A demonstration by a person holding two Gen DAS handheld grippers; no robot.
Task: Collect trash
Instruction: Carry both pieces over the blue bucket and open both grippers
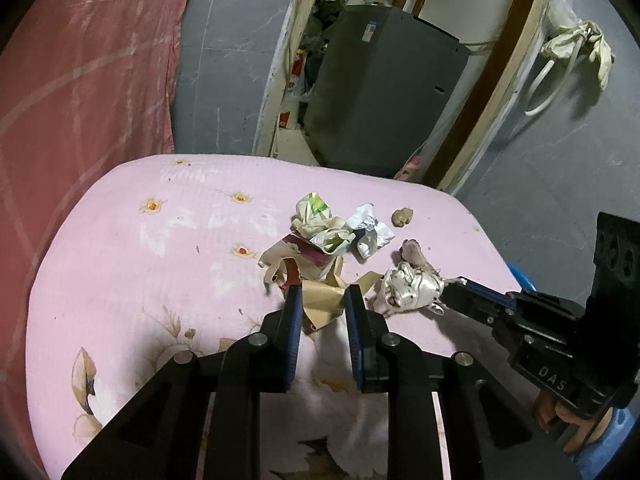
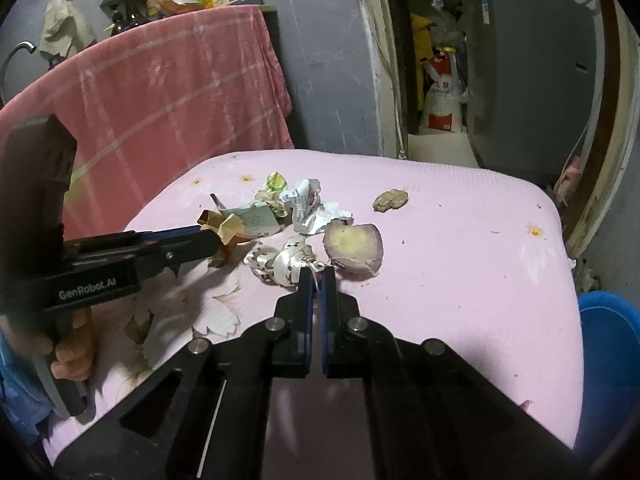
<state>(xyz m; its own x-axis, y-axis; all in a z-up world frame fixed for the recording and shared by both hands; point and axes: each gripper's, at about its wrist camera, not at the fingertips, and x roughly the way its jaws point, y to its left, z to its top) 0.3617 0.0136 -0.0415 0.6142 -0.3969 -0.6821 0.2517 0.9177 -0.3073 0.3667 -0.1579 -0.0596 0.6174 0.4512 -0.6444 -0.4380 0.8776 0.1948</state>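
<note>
Trash pile sits mid-table on the pink floral tablecloth (image 1: pixel 120 280), all pieces close together. Left gripper (image 1: pixel 320 300) is clamped on the tan paper scrap (image 1: pixel 324 300), pads pressing both sides; that scrap is at the pile's 6 o'clock edge in the left wrist view. Right gripper (image 2: pixel 318 278) is closed tight on a tail of the shiny white wrapper (image 2: pixel 280 262), which lies on the cloth just beside the potato chunk (image 2: pixel 354 246) at its 3 o'clock. Crumpled white paper (image 2: pixel 306 204) is at 12 o'clock from the wrapper, green-and-white wrapper (image 1: pixel 320 220) behind it. Small brown lump (image 2: pixel 391 199) sits apart at 1 o'clock. Blue bin (image 2: pixel 610 344) at table's 3 o'clock edge. Red checked cloth (image 2: pixel 160 92) hangs at 10 o'clock.
</note>
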